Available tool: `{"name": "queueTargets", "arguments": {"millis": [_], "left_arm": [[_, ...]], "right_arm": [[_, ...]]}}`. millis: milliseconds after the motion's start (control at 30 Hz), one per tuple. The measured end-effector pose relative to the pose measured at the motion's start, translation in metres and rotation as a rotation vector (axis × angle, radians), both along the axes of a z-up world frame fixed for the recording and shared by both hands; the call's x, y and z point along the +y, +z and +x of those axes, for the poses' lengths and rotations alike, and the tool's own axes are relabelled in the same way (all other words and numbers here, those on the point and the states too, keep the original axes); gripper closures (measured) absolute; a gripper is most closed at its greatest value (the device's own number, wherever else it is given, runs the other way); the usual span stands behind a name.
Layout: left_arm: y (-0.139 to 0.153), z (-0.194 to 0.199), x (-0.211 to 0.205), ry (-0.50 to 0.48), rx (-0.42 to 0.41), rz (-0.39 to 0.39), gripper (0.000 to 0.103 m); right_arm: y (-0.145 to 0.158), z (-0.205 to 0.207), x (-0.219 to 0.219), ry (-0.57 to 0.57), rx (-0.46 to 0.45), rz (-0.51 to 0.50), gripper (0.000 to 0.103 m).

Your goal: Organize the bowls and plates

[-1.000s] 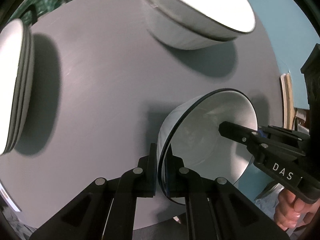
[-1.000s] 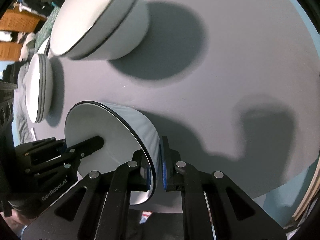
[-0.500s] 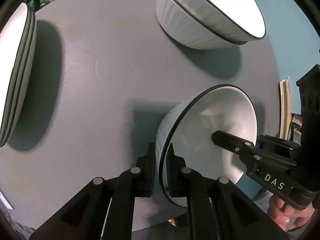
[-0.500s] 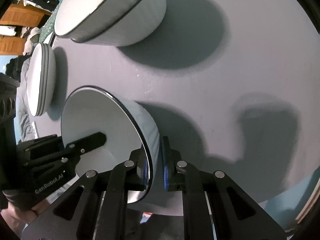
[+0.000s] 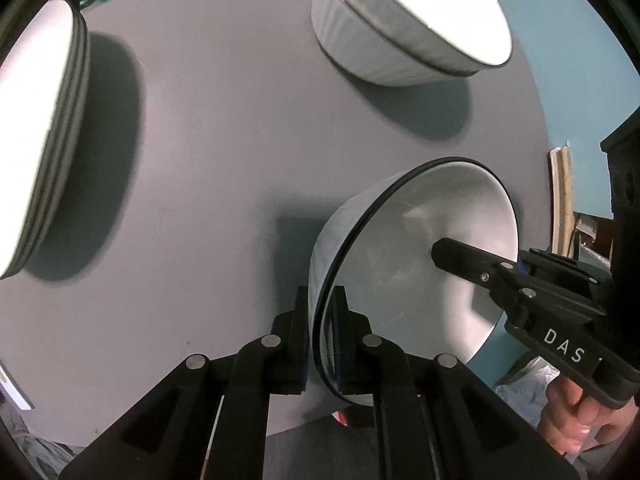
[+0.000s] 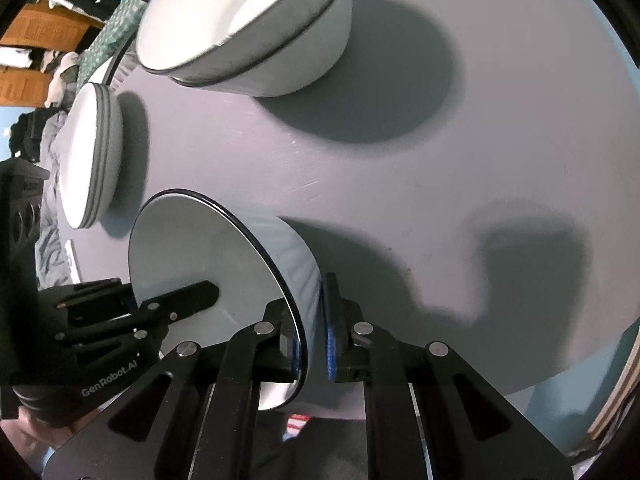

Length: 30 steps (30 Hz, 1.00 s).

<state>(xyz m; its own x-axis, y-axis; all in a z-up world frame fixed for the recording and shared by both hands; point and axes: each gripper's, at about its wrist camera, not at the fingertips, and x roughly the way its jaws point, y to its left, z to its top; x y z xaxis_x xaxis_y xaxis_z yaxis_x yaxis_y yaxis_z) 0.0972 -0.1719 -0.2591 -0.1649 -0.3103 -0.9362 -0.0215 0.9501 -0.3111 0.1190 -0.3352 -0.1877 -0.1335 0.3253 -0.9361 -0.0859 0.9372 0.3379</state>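
Observation:
A white bowl with a dark rim (image 5: 416, 248) (image 6: 200, 256) hangs above the near edge of the round grey table (image 5: 224, 152). My left gripper (image 5: 322, 340) is shut on its left rim; my right gripper (image 6: 312, 332) is shut on its right rim. Each gripper shows in the other's view, the right one (image 5: 520, 280) and the left one (image 6: 132, 312). A stack of white bowls (image 5: 404, 24) (image 6: 248, 28) stands at the far side. A stack of white plates (image 5: 36, 128) (image 6: 90, 152) stands at the far left.
The table's edge runs close below both grippers, with floor clutter under it (image 6: 296, 420). A teal wall (image 5: 580, 60) and a dark cabinet (image 5: 624, 184) lie to the right. Clothes and wooden furniture (image 6: 36, 40) lie beyond the plates.
Both grippers have carried the held bowl forward over the table towards the bowl stack. The stack and the plates look larger and nearer. The grip on the bowl is unchanged.

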Motion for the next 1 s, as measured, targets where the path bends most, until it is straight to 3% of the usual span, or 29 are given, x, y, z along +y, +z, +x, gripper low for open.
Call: {"name": "queueTargets", "arguments": {"millis": [500, 767, 1000], "left_arm": [[0.092, 0.032, 0.018, -0.005, -0.13, -0.018, 0.093], [0.114, 0.077, 0.019, -0.014, -0.19, 0.004, 0.093], [0.109, 0.111, 0.016, -0.014, -0.202, 0.028, 0.093]], "right_arm": [[0.07, 0.021, 0.009, 0.002, -0.1, -0.007, 0.094], [0.084, 0.051, 0.013, 0.0, -0.156, -0.002, 0.094], [0.083, 0.084, 0.016, -0.005, -0.174, -0.008, 0.094]]}}
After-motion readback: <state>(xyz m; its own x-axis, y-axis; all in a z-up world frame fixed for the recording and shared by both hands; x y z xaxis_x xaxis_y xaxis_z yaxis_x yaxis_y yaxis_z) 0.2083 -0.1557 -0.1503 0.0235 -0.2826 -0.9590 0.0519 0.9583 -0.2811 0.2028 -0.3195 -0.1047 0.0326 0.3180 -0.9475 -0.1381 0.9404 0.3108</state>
